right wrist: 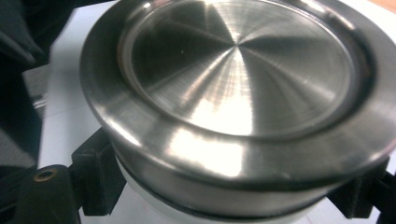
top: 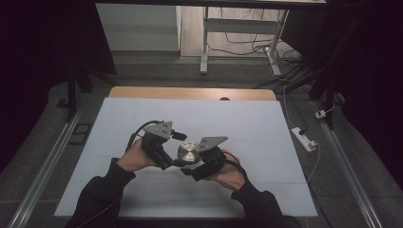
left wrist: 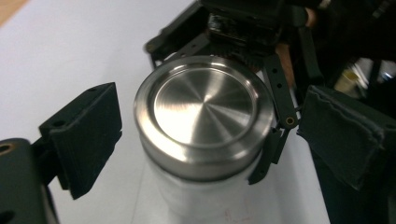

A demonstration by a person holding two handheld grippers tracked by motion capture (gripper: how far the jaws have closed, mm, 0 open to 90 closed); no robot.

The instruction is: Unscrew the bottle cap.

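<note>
A white bottle [left wrist: 205, 200] with a brushed steel lid [left wrist: 205, 109] stands upright near the middle of the white table cover [top: 247, 128]. In the high view the steel lid [top: 188, 152] sits between both hands. My right gripper [right wrist: 229, 196] is shut on the bottle's white body [right wrist: 140, 186] just under the steel lid [right wrist: 238, 84], one jaw on each side. My left gripper [left wrist: 217, 112] is open around the lid, with a gap on both sides. From above, the left gripper [top: 173, 159] comes in from the left and the right gripper [top: 197, 166] from the right.
A wooden table edge [top: 190, 92] shows beyond the white cover. On the floor to the right lie a white power strip [top: 304, 138] and cables. The legs of a white desk [top: 204, 42] stand farther back. Metal rails [top: 47, 166] run along both sides.
</note>
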